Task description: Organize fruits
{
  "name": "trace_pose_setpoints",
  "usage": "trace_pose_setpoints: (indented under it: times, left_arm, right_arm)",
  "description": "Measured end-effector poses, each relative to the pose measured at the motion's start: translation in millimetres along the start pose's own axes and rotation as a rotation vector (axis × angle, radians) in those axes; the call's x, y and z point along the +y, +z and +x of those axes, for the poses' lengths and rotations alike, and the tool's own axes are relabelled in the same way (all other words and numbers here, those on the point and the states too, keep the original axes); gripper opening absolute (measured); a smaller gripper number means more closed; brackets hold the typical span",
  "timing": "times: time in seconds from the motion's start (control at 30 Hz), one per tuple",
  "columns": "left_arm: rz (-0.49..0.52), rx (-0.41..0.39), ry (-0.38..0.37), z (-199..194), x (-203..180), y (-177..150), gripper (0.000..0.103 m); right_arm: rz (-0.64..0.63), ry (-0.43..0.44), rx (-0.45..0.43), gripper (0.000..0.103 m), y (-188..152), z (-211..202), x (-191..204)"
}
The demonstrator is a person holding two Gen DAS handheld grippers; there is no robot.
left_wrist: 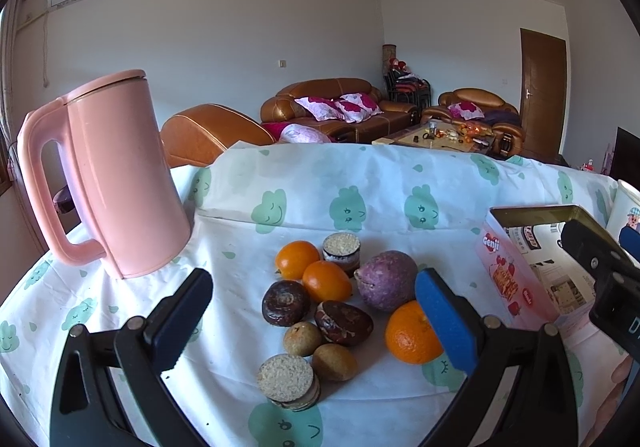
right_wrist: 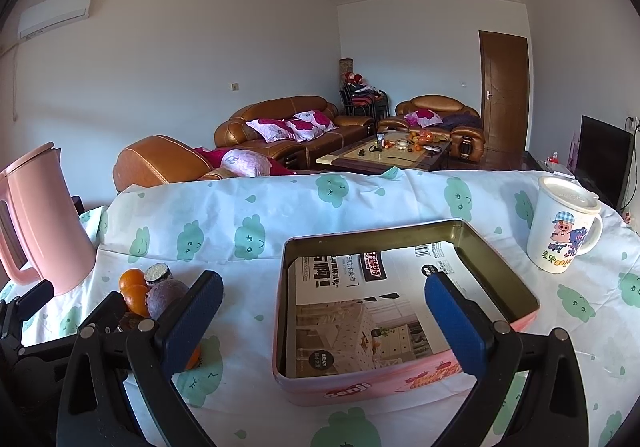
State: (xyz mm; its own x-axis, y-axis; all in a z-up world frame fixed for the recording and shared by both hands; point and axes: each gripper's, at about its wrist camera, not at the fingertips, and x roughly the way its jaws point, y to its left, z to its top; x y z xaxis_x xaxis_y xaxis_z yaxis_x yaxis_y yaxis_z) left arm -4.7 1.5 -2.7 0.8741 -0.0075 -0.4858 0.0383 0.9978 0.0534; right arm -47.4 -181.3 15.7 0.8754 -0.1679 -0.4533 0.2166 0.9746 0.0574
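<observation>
Fruits point(left_wrist: 332, 303) lie untouched in a heap on the tablecloth point(left_wrist: 280, 183) left of the fruitless pink tin point(right_wrist: 400, 383), so sorting has not begun, both the left gripper point(left_wrist: 312, 321) and right gripper point(right_wrist: 324, 317) gaping wide, holding nothing.

The fruits point(left_wrist: 332, 303) lie between the kettle point(left_wrist: 116, 179) and the tin point(right_wrist: 400, 311), mug point(right_wrist: 560, 227) beyond.

From the right wrist, the left gripper point(right_wrist: 48, 331) hides most of the fruit pile; only two oranges point(right_wrist: 134, 287) and the purple fruit point(right_wrist: 166, 297) show. The pink kettle point(right_wrist: 44, 223) is cut off at left. Items on the far coffee table point(right_wrist: 384, 155) are too small to identify.
</observation>
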Motion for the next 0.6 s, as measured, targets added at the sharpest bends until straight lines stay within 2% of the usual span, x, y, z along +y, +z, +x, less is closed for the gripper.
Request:
trace_pose_setpoints:
  times: [0.47,0.6]
  left_arm:
    - [-0.017,0.024,0.010,1.7,7.4,-0.6,0.103]
    - [0.027,0.023,0.054,2.9,9.9,0.7,0.103]
  right_arm:
    - [-0.039,0.026,-0.012,0.102,-0.8,-3.2,8.3]
    - [-0.059,0.020,-0.022,0.102,-1.6,-5.3,11.5]
